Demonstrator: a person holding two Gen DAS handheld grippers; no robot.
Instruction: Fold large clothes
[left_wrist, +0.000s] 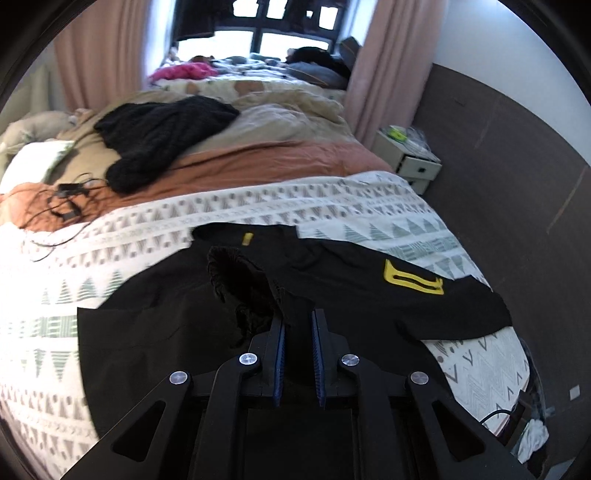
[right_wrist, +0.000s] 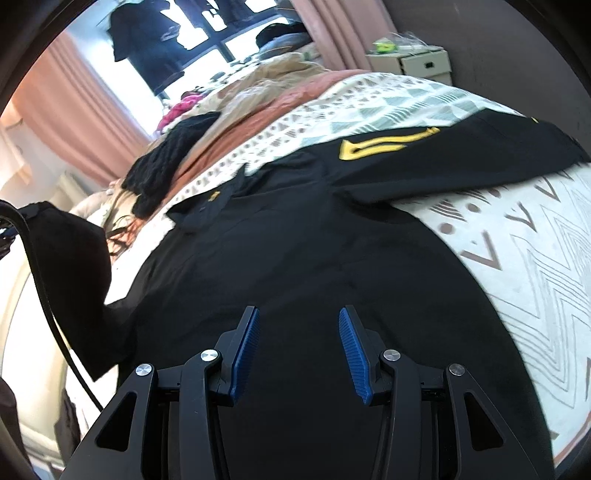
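I am working over a bed (left_wrist: 229, 221) covered by a patterned white blanket (left_wrist: 110, 266), and the thing to fold, a large black garment (right_wrist: 295, 240) with yellow markings (left_wrist: 410, 282), lies spread across the near end of it, one sleeve reaching toward the right edge of the mattress. Further up the bed sit a black knitted garment (left_wrist: 162, 136) and some tangled cables (left_wrist: 62, 206), well apart from my work.

My left claw (left_wrist: 297, 325) is clamped on a bunched fold of the black garment, the cloth rising in a ridge out of the nearly closed jaws. My right claw (right_wrist: 298, 321) hangs just above the garment's body with its jaws apart and nothing between them.

The risk I judge greatest: the left grip holds only a narrow gather, so a hard pull could slip it free or drag the whole garment askew across the blanket. With the right claw holding nothing, the far side is not pinned, and the fold could come out crooked.

The left view shows the grip itself and the cables. Only the right view shows the lifted cloth from the side, at its left edge, and dark clothing hanging at the window (right_wrist: 147, 33).
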